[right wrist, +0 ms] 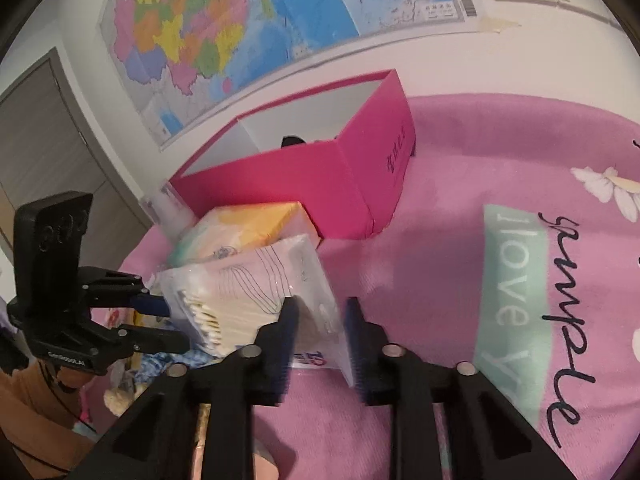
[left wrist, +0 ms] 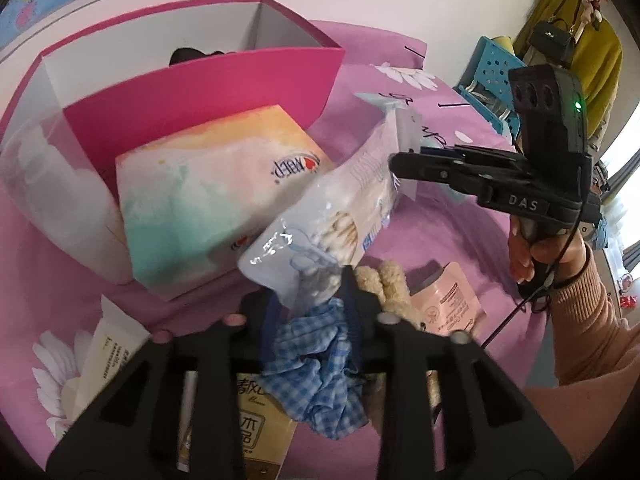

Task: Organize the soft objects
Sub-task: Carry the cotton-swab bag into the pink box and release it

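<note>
Cotton swab bag point(left wrist: 340, 204) is held up over the pink bed point(left wrist: 436, 216), both grippers on it. Left gripper point(left wrist: 310, 304) has jaws clamped on its near end, above a blue checked cloth point(left wrist: 320, 368) and a fuzzy toy point(left wrist: 384, 284). Right gripper point(right wrist: 320, 320) has jaws clamped on the other end. Just behind it: pastel tissue pack point(left wrist: 192, 208) leaning on the open pink box point(right wrist: 304, 176). Wall map point(right wrist: 248, 20) far back.

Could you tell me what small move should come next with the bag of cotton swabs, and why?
Probably carry the bag of cotton swabs up and over the pink box rim. Both the left gripper and right gripper grip its ends above the bedspread, and the box is open.
</note>
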